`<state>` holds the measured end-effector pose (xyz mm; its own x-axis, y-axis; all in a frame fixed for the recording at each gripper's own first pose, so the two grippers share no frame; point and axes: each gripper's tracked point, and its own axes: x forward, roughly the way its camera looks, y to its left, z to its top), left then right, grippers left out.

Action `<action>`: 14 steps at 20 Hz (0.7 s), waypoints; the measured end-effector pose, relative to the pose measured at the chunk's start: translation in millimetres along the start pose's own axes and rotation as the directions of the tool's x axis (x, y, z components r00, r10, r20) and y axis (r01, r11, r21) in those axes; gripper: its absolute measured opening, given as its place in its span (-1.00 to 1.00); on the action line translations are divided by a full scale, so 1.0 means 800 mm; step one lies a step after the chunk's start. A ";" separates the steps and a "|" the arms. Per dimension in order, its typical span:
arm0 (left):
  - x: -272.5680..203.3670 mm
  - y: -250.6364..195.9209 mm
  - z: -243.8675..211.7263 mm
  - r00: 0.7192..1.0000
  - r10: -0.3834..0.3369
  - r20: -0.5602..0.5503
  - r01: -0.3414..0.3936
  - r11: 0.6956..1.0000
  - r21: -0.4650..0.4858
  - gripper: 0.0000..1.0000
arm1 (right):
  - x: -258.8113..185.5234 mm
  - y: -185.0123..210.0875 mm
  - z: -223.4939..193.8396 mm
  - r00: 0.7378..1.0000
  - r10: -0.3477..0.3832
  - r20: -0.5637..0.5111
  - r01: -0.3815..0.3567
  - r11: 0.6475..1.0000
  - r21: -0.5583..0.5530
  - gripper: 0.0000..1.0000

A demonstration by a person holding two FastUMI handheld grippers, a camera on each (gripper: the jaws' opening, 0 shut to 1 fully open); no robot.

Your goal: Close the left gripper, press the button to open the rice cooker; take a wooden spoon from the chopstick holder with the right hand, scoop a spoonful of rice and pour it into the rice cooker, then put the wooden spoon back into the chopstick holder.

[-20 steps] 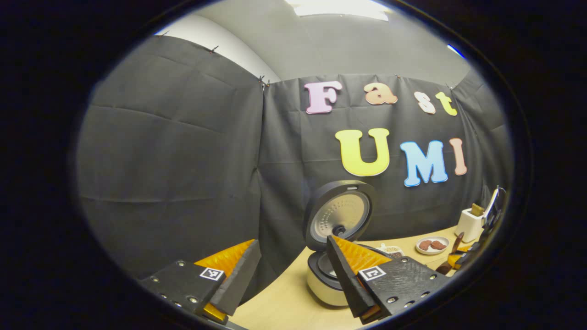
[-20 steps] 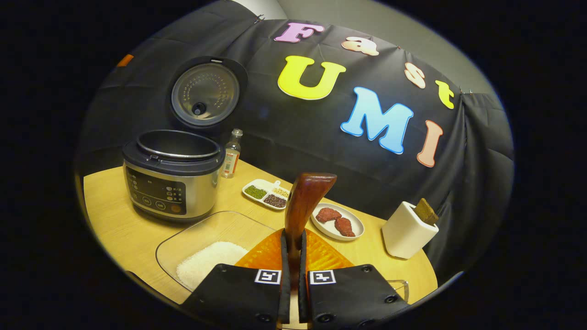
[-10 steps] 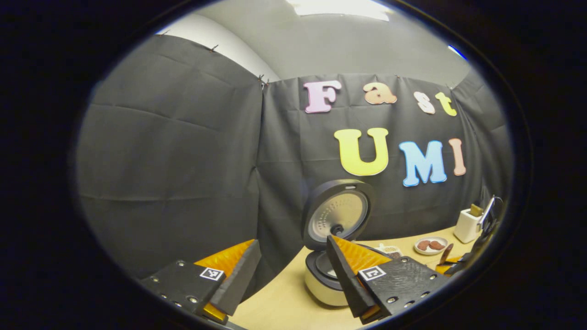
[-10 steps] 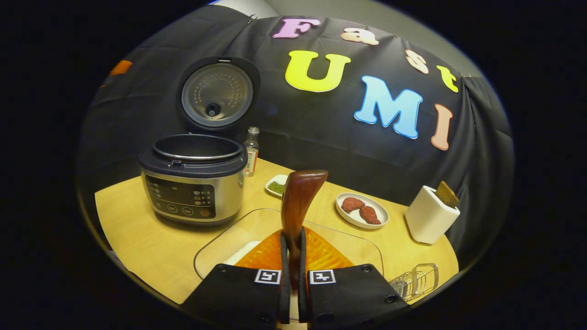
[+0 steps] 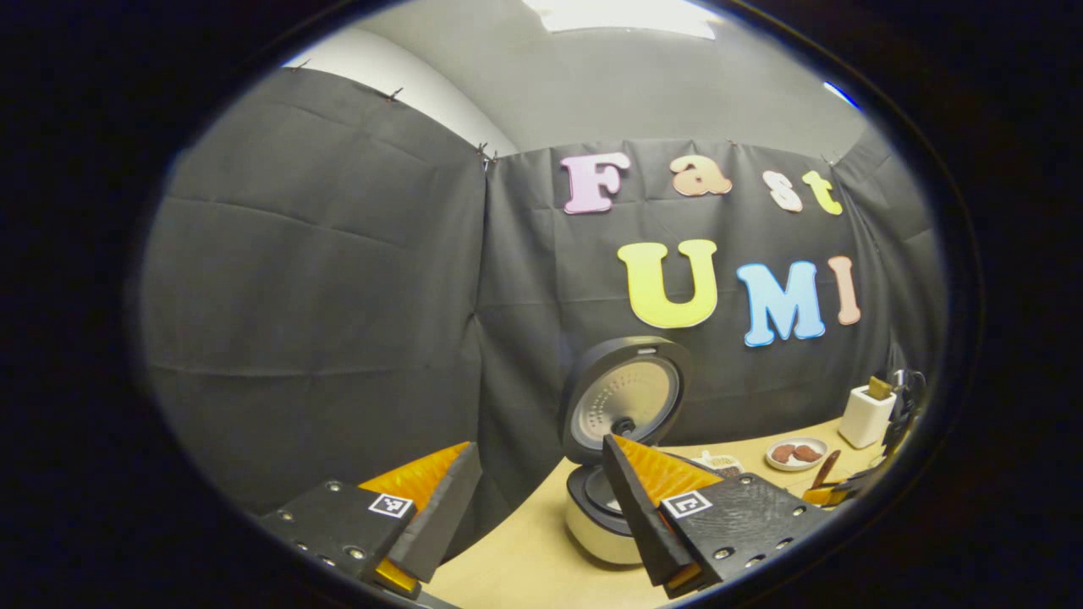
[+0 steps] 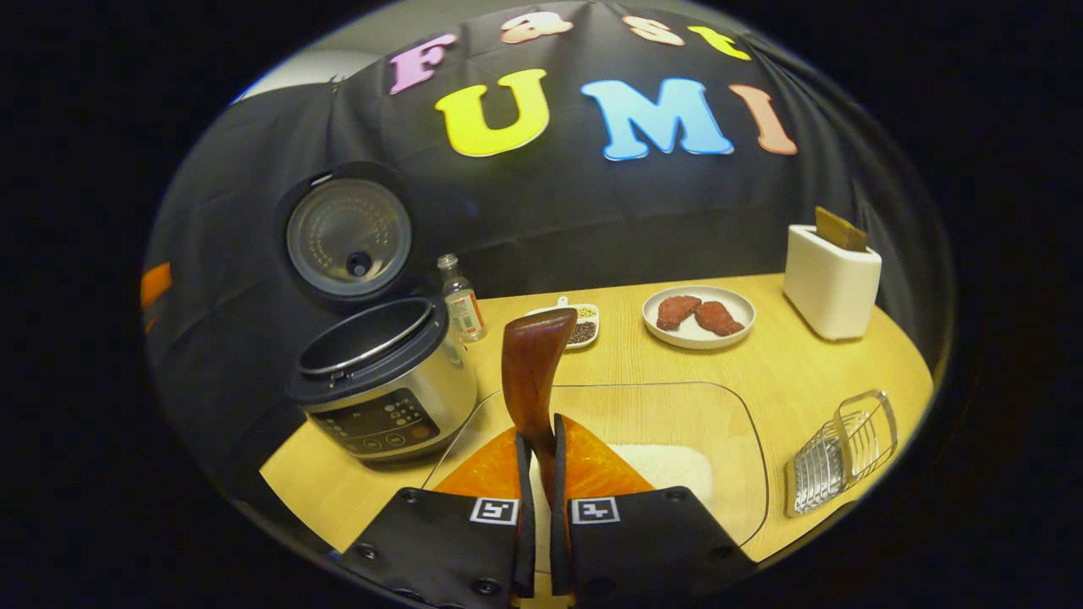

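Note:
My right gripper (image 6: 540,431) is shut on the dark wooden spoon (image 6: 531,372), which rises upright from between its fingers. It hangs over the near edge of a glass dish (image 6: 736,423) holding white rice (image 6: 668,463). The rice cooker (image 6: 385,393) stands open to the left, lid (image 6: 349,238) raised, pot dark inside. The white chopstick holder (image 6: 832,283) stands at the back right with a wooden piece in it. My left gripper (image 5: 539,447) is open and holds nothing, raised left of the rice cooker (image 5: 596,507). The chopstick holder (image 5: 865,416) and spoon (image 5: 826,468) show far right.
Behind the dish stand a small bottle (image 6: 462,300), a divided dish of beans (image 6: 580,321) and a plate with two meat pieces (image 6: 698,334). A wire rack (image 6: 842,448) lies at the table's right front edge. Black cloth walls close the back and left.
The right gripper with the spoon has swung right and tilted down over the glass dish; the cooker now sits farther left in its view. The left gripper has barely moved.

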<state>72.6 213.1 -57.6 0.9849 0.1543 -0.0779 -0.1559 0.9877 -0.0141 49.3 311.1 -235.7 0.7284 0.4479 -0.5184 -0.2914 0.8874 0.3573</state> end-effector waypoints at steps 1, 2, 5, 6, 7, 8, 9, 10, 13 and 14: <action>-0.001 -0.001 0.002 1.000 -0.002 0.002 0.002 1.000 0.001 0.76 | -0.001 -0.007 0.002 1.000 0.003 -0.006 -0.003 0.999 0.052 -0.89; -0.003 -0.002 0.005 1.000 -0.004 0.003 0.004 1.000 0.004 0.76 | -0.001 -0.014 0.004 1.000 0.006 -0.010 -0.005 0.994 0.105 -0.89; -0.008 -0.008 0.014 1.000 -0.006 0.012 0.005 1.000 0.019 0.76 | -0.003 -0.044 0.003 1.000 0.003 -0.024 0.004 0.963 0.268 -0.83; -0.009 -0.009 0.018 1.000 -0.006 0.016 0.006 1.000 0.019 0.76 | -0.005 -0.053 0.004 1.000 0.002 -0.025 0.006 0.948 0.318 -0.83; -0.011 -0.011 0.021 1.000 -0.008 0.019 0.007 1.000 0.019 0.76 | -0.005 -0.061 0.006 1.000 0.005 -0.027 0.005 0.932 0.363 -0.83; -0.013 -0.011 0.025 1.000 -0.007 0.023 0.007 1.000 0.021 0.81 | -0.007 -0.066 0.009 1.000 0.009 -0.024 0.001 0.915 0.404 -0.83; -0.014 -0.013 0.028 1.000 -0.009 0.025 0.009 1.000 0.022 0.76 | -0.009 -0.071 0.013 1.000 0.014 -0.019 -0.004 0.897 0.442 -0.83; -0.014 -0.015 0.029 1.000 -0.009 0.028 0.008 1.000 0.024 0.81 | -0.012 -0.072 0.017 1.000 0.023 -0.012 -0.014 0.877 0.480 -0.83; -0.015 -0.025 0.036 0.999 -0.018 0.036 0.017 0.999 0.028 0.76 | -0.022 -0.076 0.032 0.998 0.055 0.008 -0.050 0.811 0.582 -0.83; -0.015 -0.029 0.036 0.999 -0.021 0.038 0.020 0.999 0.029 0.76 | -0.025 -0.076 0.040 0.998 0.064 0.016 -0.060 0.791 0.609 -0.83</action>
<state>66.9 188.9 -27.7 0.9902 0.1341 -0.0399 -0.1337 0.9909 0.0131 72.4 245.0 -222.5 0.7180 0.5021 -0.4821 0.1028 0.6086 0.7868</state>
